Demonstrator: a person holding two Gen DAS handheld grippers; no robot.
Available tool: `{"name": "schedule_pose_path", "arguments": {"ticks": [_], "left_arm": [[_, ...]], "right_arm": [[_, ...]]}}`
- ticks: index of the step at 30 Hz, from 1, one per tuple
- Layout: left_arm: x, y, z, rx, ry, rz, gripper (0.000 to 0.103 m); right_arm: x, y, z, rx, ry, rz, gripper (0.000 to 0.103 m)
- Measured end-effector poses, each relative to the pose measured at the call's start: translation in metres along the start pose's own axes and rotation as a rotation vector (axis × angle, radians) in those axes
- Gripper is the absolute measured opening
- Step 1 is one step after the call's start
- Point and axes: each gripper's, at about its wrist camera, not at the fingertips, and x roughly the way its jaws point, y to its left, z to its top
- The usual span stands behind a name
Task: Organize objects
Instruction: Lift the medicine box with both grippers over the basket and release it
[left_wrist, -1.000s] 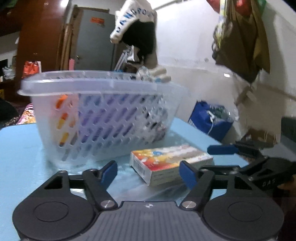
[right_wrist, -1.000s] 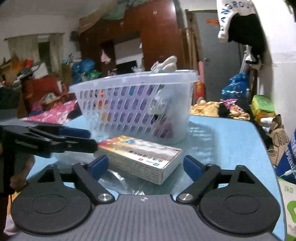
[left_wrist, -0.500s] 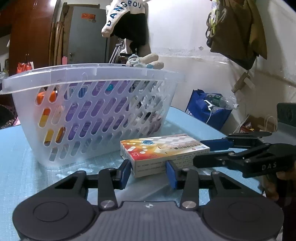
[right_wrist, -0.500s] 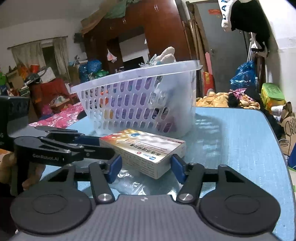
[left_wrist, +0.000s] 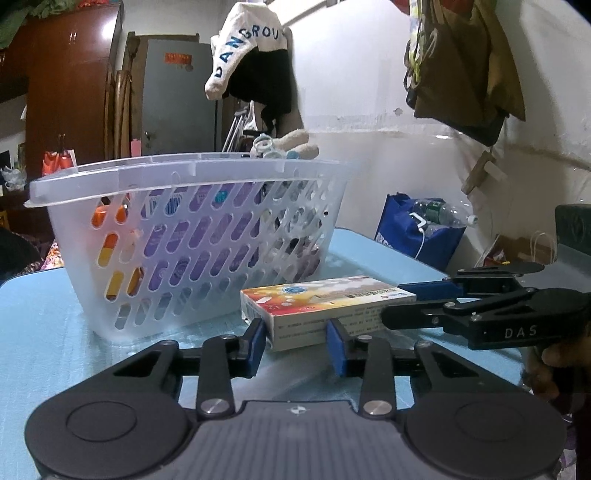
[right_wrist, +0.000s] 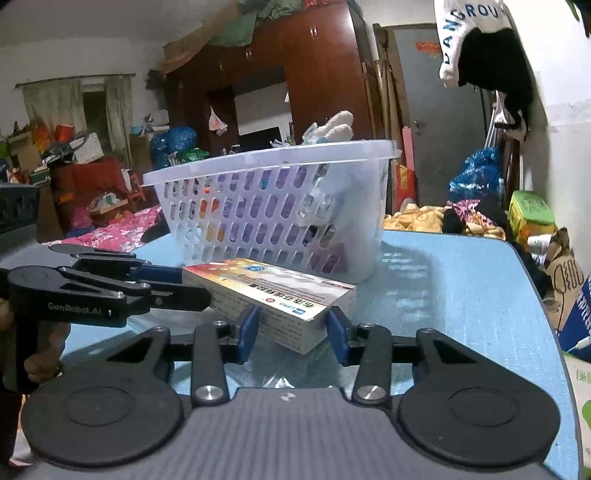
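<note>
On the left stood a clear perforated basket, full of small items, on the blue desk. Just in front of it lay a medicine box. The left hand-held gripper pinched one short end of the box between its blue pads, while the right hand-held gripper pinched the opposite end.
</note>
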Motion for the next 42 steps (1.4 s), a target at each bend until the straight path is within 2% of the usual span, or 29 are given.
{"name": "schedule_pose_path", "arguments": {"ticks": [8,13,16,21,25,28,34,39,42], "left_arm": [[-0.035,-0.012,0.001,0.036,-0.121,0.03,0.04],[-0.068,-0.021,0.016,0.066,-0.2,0.059,0.04],[-0.084,-0.022,0.036,0.102,-0.245,0.098,0.04],[-0.098,-0.003,0.089,0.128,-0.303,0.164,0.038],[-0.075,0.029,0.133,0.125,-0.246,0.198,0.038],[-0.042,0.06,0.149,0.073,-0.17,0.21,0.038],[0.009,0.095,0.15,0.01,-0.065,0.237,0.038],[0.023,0.107,0.151,-0.03,-0.047,0.265,0.04],[0.028,0.111,0.149,-0.035,-0.035,0.294,0.042]], "right_arm": [[-0.02,0.025,0.01,-0.056,-0.064,-0.012,0.045],[-0.037,0.047,0.03,-0.111,-0.125,-0.023,0.045],[-0.042,0.06,0.056,-0.163,-0.159,-0.023,0.045],[-0.025,0.068,0.12,-0.217,-0.187,0.004,0.045],[0.013,0.064,0.165,-0.214,-0.161,0.018,0.045],[0.059,0.056,0.184,-0.184,-0.104,0.025,0.045],[0.125,0.048,0.18,-0.164,0.018,0.0,0.045],[0.136,0.045,0.176,-0.143,0.039,-0.015,0.045],[0.136,0.049,0.176,-0.166,0.038,-0.069,0.049]]}}
